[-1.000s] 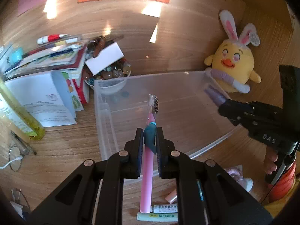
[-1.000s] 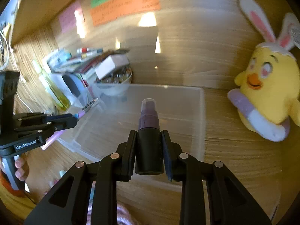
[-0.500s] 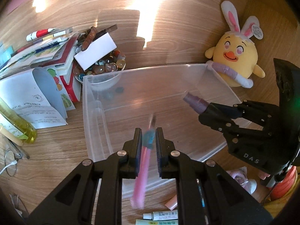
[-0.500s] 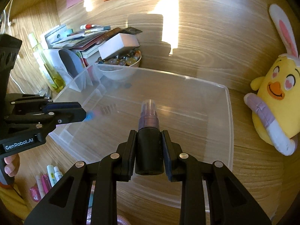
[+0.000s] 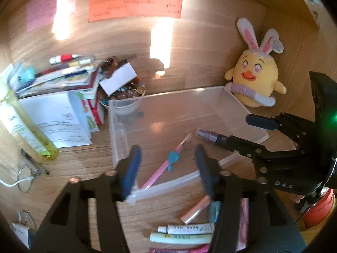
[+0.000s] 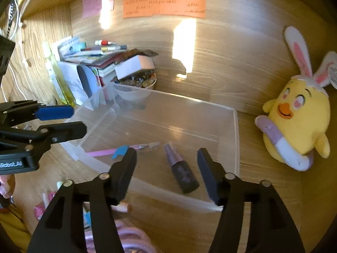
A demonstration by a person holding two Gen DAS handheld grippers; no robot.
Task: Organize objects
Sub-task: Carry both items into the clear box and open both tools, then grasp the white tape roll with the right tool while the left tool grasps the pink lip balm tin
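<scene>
Left claw (image 5: 166, 164) jaws opening, nothing gripped; pink pen (image 5: 166, 164) lies free in clear bin (image 5: 168, 101), tip toward 1 o'clock. Right claw (image 6: 166, 164) jaws opening, empty; dark spray bottle (image 6: 182, 168) lies in bin between them, cap toward 11 o'clock. Plush chick (image 6: 299, 113) at 3 o'clock on counter (image 6: 263, 189).

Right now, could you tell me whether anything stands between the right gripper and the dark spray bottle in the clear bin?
Nothing visible does. The bottle lies on the bin floor between the right gripper's opening fingers, apart from both. The pink pen lies off to its left, and the left gripper hangs further left, near the bin's left wall.
</scene>
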